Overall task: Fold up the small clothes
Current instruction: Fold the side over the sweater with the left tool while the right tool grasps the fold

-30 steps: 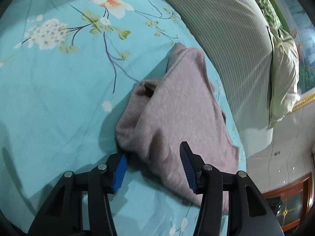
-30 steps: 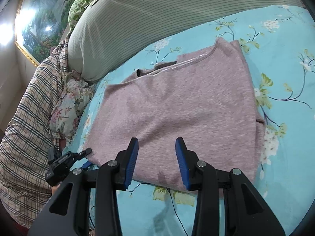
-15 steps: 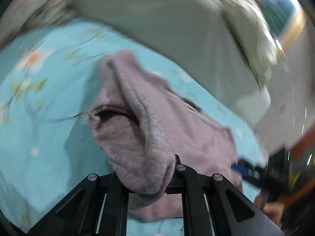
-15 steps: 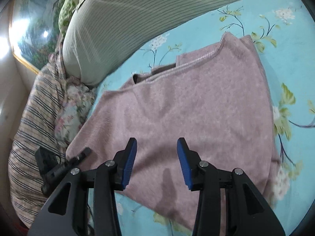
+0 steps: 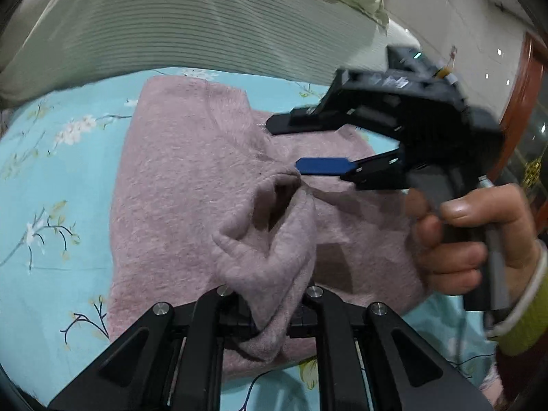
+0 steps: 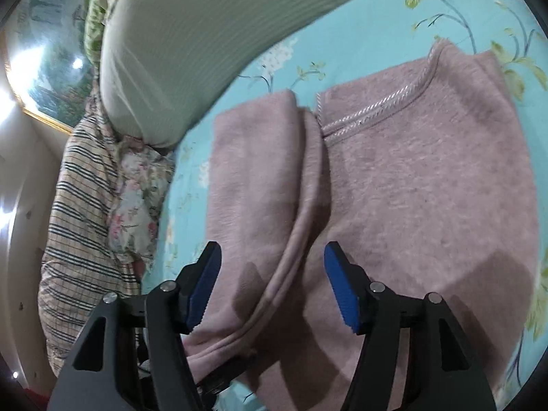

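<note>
A mauve knit top [image 5: 191, 185] lies on a bed with a turquoise floral sheet [image 5: 58, 205], partway through being folded. The left gripper [image 5: 270, 311] is clamped tight on a bunched edge of the top, so one side panel lies doubled over the body, forming a ridge that runs away from this gripper. In the right wrist view that folded strip [image 6: 260, 178] lies straight ahead of the right gripper [image 6: 270, 287], whose jaws are opening, with the folded edge running between them but not pinched. The collar [image 6: 376, 106] lies further ahead and to the right.

One side fold looks roughly made though not yet laid flat; the other side and the final halving appear still to do.

Beyond the top, a ribbed grey-green bolster [image 5: 178, 24] runs along the far edge of the sheet. Left of the right gripper sit a plaid blanket [image 6: 78, 212] and a floral cloth [image 6: 137, 191]. From the left view, the right gripper and the hand [image 5: 479, 239] holding it hover over the top's right half, close to the fold path.
</note>
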`<action>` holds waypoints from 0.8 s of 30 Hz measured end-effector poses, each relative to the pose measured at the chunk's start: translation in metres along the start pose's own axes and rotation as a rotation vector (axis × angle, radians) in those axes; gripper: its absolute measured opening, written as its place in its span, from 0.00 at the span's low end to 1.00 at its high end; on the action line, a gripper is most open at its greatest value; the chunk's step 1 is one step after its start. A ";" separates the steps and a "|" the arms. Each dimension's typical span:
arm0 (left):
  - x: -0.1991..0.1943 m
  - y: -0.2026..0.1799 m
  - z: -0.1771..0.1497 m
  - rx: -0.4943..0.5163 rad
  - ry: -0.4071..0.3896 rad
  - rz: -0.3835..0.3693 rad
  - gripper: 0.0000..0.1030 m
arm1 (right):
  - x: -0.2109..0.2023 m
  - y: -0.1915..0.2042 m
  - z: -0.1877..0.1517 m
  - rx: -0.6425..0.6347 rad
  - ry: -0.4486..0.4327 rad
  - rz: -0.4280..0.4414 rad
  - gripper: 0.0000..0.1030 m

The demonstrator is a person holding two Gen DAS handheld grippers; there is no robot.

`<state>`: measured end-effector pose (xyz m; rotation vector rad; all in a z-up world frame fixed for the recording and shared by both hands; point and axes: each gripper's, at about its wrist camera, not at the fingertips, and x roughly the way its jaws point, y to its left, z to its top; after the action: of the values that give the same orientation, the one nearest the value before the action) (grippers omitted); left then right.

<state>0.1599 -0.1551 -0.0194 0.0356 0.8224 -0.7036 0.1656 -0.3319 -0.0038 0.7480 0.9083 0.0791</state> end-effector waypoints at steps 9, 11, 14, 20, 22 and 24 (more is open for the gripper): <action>-0.008 0.001 -0.004 -0.006 -0.011 -0.010 0.09 | 0.048 0.028 0.030 -0.100 0.006 -0.124 0.35; -0.008 -0.003 0.002 -0.005 -0.014 -0.003 0.09 | 0.044 0.034 0.032 -0.127 -0.015 -0.124 0.18; -0.017 -0.011 0.008 -0.001 -0.032 -0.015 0.09 | 0.010 0.056 0.026 -0.239 -0.097 -0.114 0.17; -0.014 -0.045 0.016 0.007 -0.027 -0.123 0.09 | -0.057 0.027 0.021 -0.223 -0.178 -0.159 0.17; -0.003 -0.061 0.013 0.017 -0.009 -0.148 0.09 | -0.065 0.004 0.016 -0.181 -0.176 -0.195 0.17; 0.010 -0.073 0.008 0.023 0.023 -0.168 0.09 | -0.068 -0.020 0.010 -0.129 -0.163 -0.226 0.17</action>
<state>0.1269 -0.2199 -0.0042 -0.0047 0.8462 -0.8729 0.1254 -0.3771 0.0338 0.5201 0.8181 -0.1200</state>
